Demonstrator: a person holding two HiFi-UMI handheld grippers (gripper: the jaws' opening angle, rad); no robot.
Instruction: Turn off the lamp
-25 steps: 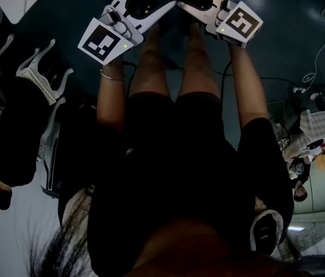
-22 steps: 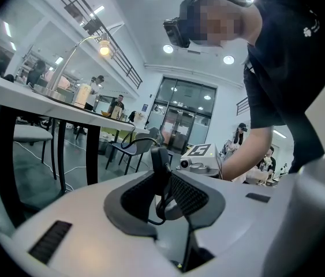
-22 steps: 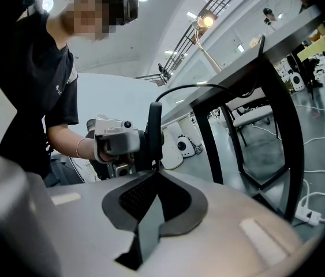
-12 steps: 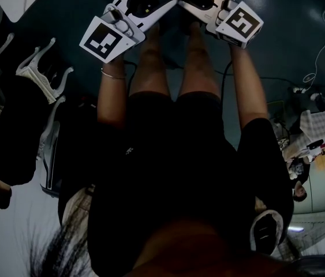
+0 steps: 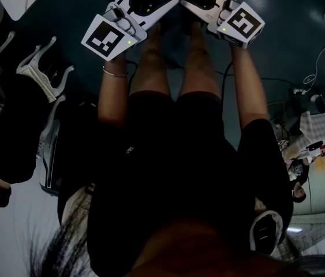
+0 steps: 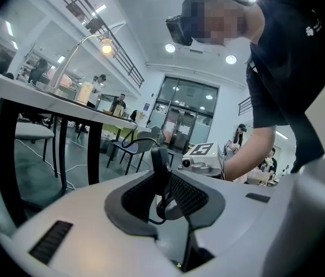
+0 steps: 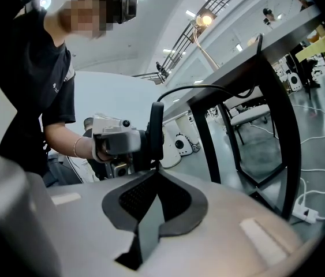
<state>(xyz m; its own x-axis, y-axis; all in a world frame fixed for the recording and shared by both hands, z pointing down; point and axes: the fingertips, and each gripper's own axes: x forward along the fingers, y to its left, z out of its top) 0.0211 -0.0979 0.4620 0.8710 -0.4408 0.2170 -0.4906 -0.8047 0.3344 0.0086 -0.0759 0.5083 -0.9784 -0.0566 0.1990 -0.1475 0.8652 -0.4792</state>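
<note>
Pinching black cord switch [image 6: 160,165] in left gripper [image 6: 163,180], jaws narrow. Clamping same switch at tips of right gripper [image 7: 153,167], jaws nearly together. Holding the 2 grippers tip to tip, pointed down. Noting lamp [image 6: 105,47] lit on table [image 6: 29,88], well apart.

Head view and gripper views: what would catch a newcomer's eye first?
The lamp glows on the table above. Lower down, the left gripper and right gripper meet nose to nose, both clamped on a black cord switch before the person's legs.
</note>
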